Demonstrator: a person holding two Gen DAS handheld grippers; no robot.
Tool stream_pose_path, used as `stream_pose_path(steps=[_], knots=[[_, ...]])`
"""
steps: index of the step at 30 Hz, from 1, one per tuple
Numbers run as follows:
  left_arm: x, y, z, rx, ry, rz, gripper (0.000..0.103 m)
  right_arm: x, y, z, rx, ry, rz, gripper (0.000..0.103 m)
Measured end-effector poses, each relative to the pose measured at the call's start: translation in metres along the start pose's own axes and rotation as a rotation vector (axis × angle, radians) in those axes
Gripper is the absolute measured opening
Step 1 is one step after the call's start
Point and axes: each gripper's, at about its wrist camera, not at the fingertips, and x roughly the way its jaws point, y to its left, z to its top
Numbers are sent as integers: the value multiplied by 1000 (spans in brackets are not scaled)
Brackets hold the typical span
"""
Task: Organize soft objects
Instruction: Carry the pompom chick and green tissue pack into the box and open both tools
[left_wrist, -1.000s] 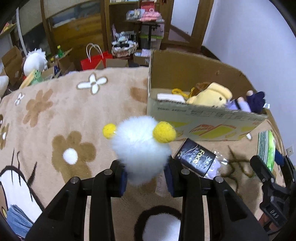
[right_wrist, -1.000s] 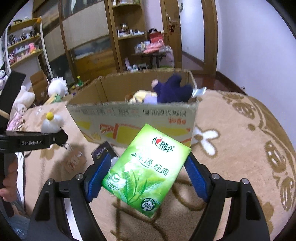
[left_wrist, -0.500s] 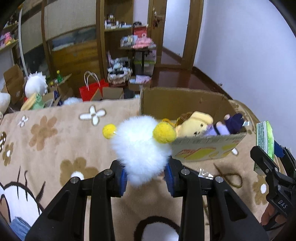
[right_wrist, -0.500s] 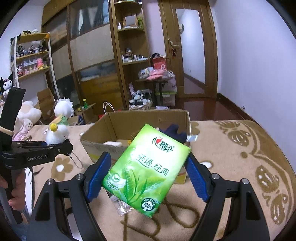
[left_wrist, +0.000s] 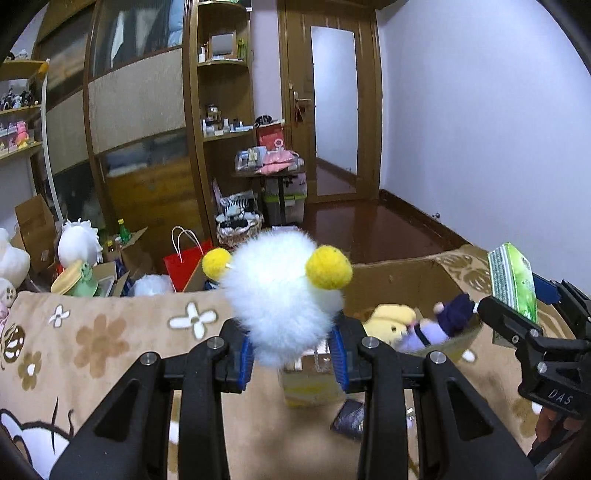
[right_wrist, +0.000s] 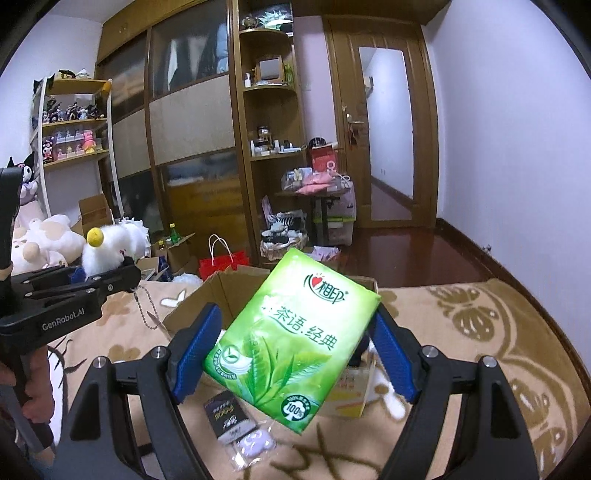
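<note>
**Both grippers hold soft goods above an open cardboard box**

The left gripper (left_wrist: 293, 363) is clamped narrowly on a white fluffy plush (left_wrist: 282, 295) with two yellow pom-poms, its blue pads pressing into the fur from either side and the toy standing up out of the jaws. A bead chain (right_wrist: 146, 306) hangs from the plush in the right wrist view. The right gripper (right_wrist: 291, 354) grips a green pack of tissues (right_wrist: 291, 343) between its blue pads, the pack tilted with one corner pointing down; its jaws stand fairly wide, closed on the pack's sides.

Below and beyond both grippers sits an open cardboard box (left_wrist: 402, 275) on a beige flower-patterned blanket (left_wrist: 99, 339). Inside it lie a yellow plush toy (left_wrist: 391, 319) and a purple-and-navy doll (left_wrist: 439, 325), touching one another near the box's front wall. A black packet (right_wrist: 229, 415) and a small clear bag with something lilac (right_wrist: 255, 443) lie on the blanket just beside the box. A red paper bag (left_wrist: 186, 264) stands on the floor past the blanket's edge, among other clutter. A person's hand (right_wrist: 35, 391) grasps the left gripper's handle.
</note>
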Motion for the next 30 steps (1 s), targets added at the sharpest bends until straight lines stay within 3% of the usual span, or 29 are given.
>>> stream_pose_path(steps=[6,19,24,30], knots=[[18,2,11,-2,-26,15,32,21,0,7,-32,6,-12,85],[60,-9,11,9,4,-4,33,67,-19,16,-22,26,-4,85],[77,-12,7,-7,56,-51,34,79,-21,14,-17,40,-8,85],[91,-17,-1,6,100,-61,35,100,-27,0,37,124,25,85]])
